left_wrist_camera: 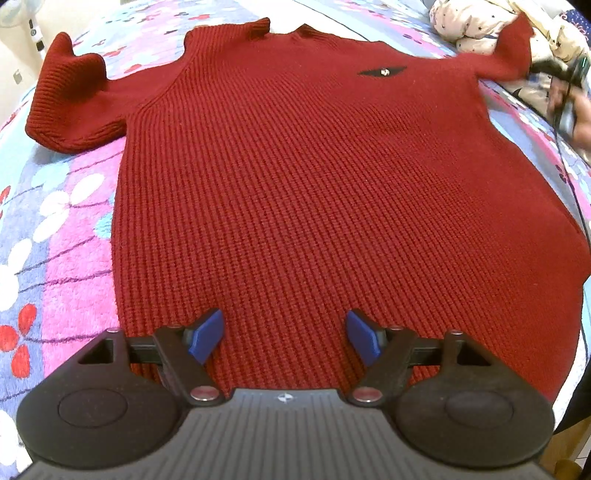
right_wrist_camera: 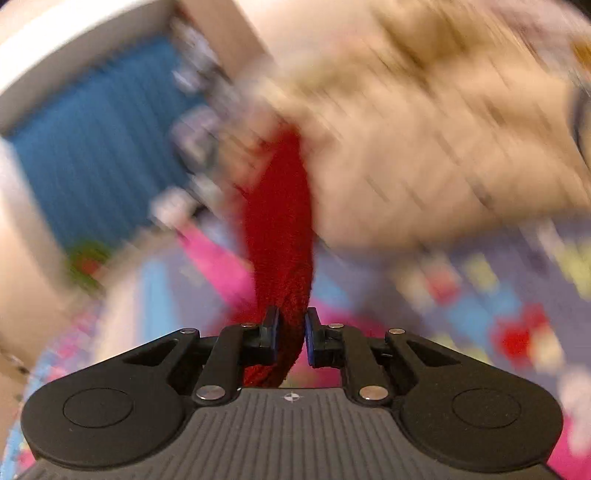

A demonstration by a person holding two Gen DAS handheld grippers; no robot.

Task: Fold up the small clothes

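A: Start with what is nearest. What are the left tongs doing?

B: The left gripper hovers over the hem end of the red sweater, its blue pads set wide apart with nothing between them. It points steeply down at the knit, so I judge it is poised to pin or pick up the lower edge.

A: And the sweater itself?

B: It lies flat, front up, on the flowered blanket, body spread and neck towards the far side. The nearer sleeve sticks out to the left, its cuff bent upward.

A: The other sleeve?

B: That one is taken. In the right wrist view the right gripper has its tongs nearly together, clamped on a band of red knit that runs away from the pads. From the left view, the same sleeve stands lifted at the far right, beside the blurred tool.

A: Why hold it there?

B: Likely to swing the sleeve across the body as a first fold. Gripping near the cuff lets the whole sleeve follow.

A: Beyond that?

B: A pale, star-printed bundle of bedding. The right view is too smeared for more.
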